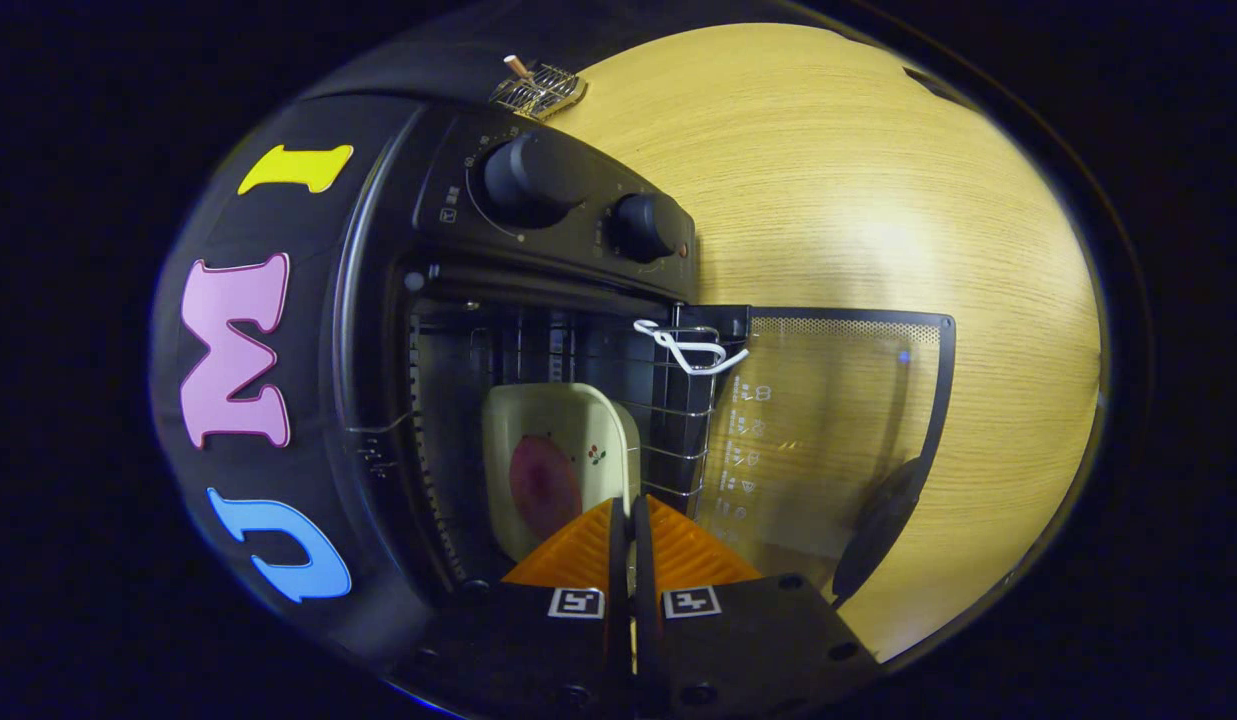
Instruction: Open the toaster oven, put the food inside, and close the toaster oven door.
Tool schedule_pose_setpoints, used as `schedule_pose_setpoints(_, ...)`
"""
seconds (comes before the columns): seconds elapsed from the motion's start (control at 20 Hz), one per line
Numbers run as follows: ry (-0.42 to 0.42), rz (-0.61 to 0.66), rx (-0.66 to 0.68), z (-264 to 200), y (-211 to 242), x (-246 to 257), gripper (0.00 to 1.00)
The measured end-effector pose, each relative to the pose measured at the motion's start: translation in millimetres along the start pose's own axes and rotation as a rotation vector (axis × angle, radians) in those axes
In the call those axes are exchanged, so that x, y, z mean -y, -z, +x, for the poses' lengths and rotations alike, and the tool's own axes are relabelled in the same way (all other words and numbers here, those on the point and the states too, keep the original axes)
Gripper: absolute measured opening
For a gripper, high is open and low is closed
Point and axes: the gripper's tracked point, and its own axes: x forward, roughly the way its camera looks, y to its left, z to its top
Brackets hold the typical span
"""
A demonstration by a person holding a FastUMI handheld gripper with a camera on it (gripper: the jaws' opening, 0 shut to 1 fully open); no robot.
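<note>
The two orange fingers [578,550] of the gripper [630,520] are seen drawn almost together, with only a thin slit left between them. The near edge of a cream plate [558,440] runs into that slit, so the plate appears to be pinched by its rim, though the contact itself is hidden behind the finger tips.

Just ahead of the fingers the plate lies inside the toaster oven [538,330], resting on the wire rack [678,440]. A reddish slice of food [543,485] is carried on the plate, beside a small painted flower.

The glass door [828,440] is swung fully open, and its dark handle [878,530] lies at the far edge of the glass. A white cord [690,350] is looped at the corner where door and oven meet. Two black knobs [533,180] are set on the control panel beyond the cavity.

The step in hand is judged to be the placing of the food; opening is done and closing is not. Next, the plate must be let go, the fingers drawn straight back clear of the rack, and the door handle reached for.

The oven is stood on a pale wooden table [878,200]. A small wire grid [538,92] lies on it beyond the oven. Black cloth walls the booth.
</note>
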Motion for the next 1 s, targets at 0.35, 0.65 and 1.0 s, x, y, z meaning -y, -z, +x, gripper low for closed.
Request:
schedule_pose_setpoints(0.35, -0.094, -0.019, -0.049, -16.3, 7.9, -11.0, 0.42)
schedule_pose_setpoints(0.65, -0.221, -0.370, -0.051, -52.1, -1.9, 12.2, 0.96)
schedule_pose_setpoints(1.0, -0.201, -0.810, -0.033, -84.1, -24.9, 68.3, 0.97)
